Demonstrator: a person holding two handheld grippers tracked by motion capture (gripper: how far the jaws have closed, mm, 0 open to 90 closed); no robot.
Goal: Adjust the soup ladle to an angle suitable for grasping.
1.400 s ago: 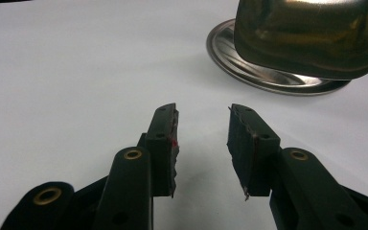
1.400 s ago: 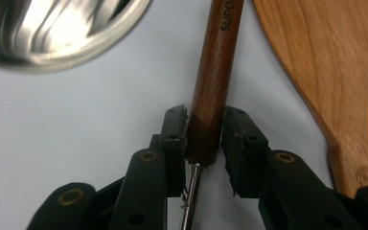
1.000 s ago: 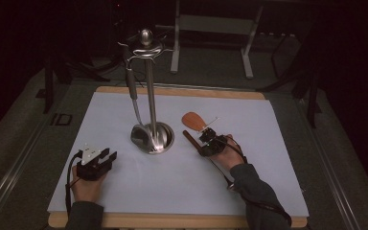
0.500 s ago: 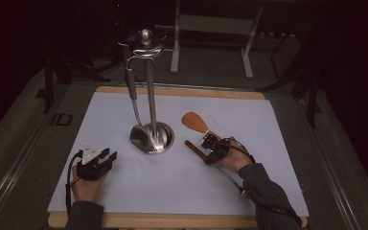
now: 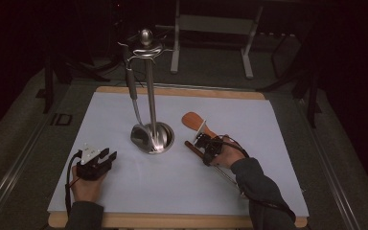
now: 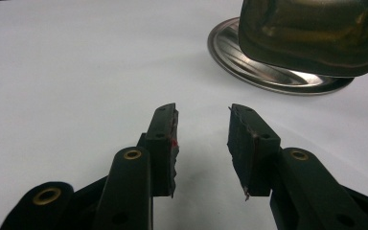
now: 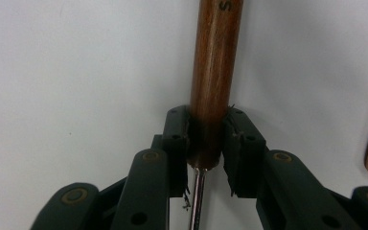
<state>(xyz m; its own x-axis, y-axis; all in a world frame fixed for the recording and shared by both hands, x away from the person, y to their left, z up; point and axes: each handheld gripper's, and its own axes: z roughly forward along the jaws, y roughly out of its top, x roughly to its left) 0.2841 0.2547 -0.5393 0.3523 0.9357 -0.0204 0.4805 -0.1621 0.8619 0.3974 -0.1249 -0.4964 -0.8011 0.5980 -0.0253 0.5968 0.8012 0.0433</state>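
The worktop (image 5: 268, 124), covered by a pale sheet, carries a tall steel utensil stand (image 5: 152, 105) near its middle, with a round base (image 6: 278, 72) and a ladle (image 5: 135, 105) hanging from its top so that the bowl rests low by the base. Right of the stand lies a wooden spatula (image 5: 194, 122), its blade pointing away from the person. Just beside it, on the nearer side, lies a utensil with a dark wooden handle (image 7: 215, 72) and a thin metal shaft (image 7: 196, 201); in the high view it runs slantwise under the right hand. The right claw (image 7: 210, 139) sits over this handle at the end where the wood meets the metal shaft: the handle stands between the two pads, which press against it on either side, so the claw grips it, its jaws having just been closing on it. The handle runs straight ahead from the claw along the sheet, and the edge of the spatula's handle shows at the far right of the right gripper view. The left claw (image 6: 201, 139) rests on the sheet at the near left corner, well apart from the stand, its jaws spread wide with only bare sheet between them, pointing toward the stand's base and the ladle bowl.
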